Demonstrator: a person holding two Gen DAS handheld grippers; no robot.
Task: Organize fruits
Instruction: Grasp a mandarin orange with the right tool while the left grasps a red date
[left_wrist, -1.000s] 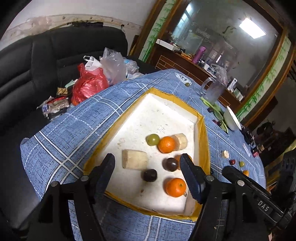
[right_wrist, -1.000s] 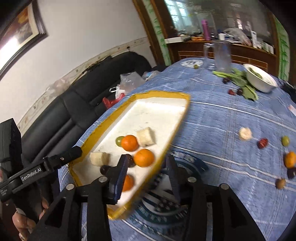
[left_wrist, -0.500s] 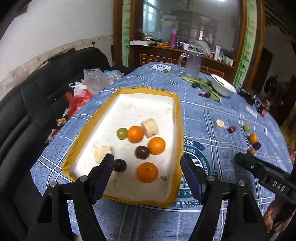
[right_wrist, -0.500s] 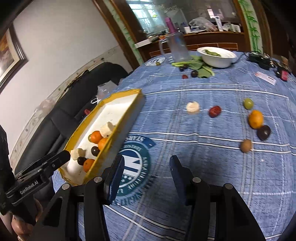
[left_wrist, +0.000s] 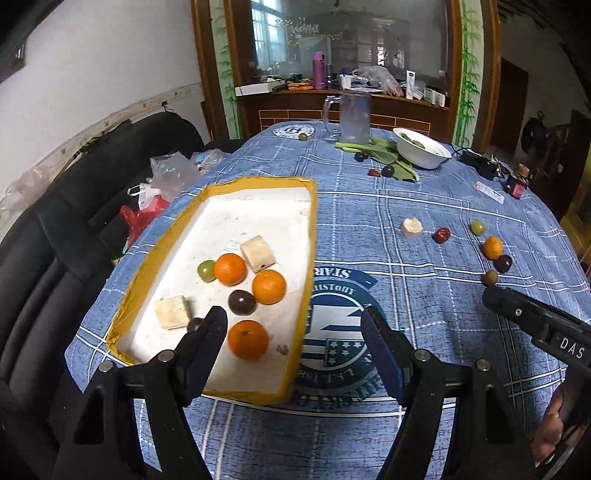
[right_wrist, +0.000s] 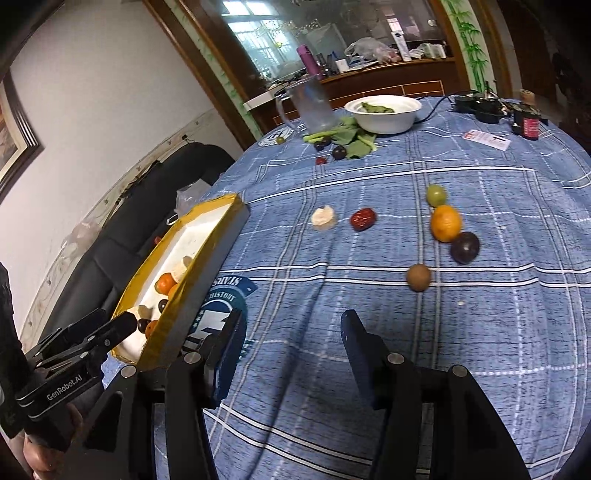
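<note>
Fruit remaining loose on tablecloth (right_wrist: 369, 302): brown fruit (right_wrist: 419, 277) nearest right gripper (right_wrist: 291, 354), whose empty jaws are opening. Left gripper (left_wrist: 293, 343) wide, empty, over tray (left_wrist: 310, 236). Advice: centre the right jaws on brown fruit, close gently; round, may roll.

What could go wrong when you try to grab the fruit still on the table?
The round orange and dark plum touch, so pinching one may send the other rolling over the blue checked tablecloth. The small brown fruit could slip from the right gripper, whose empty jaws are opening.
</note>
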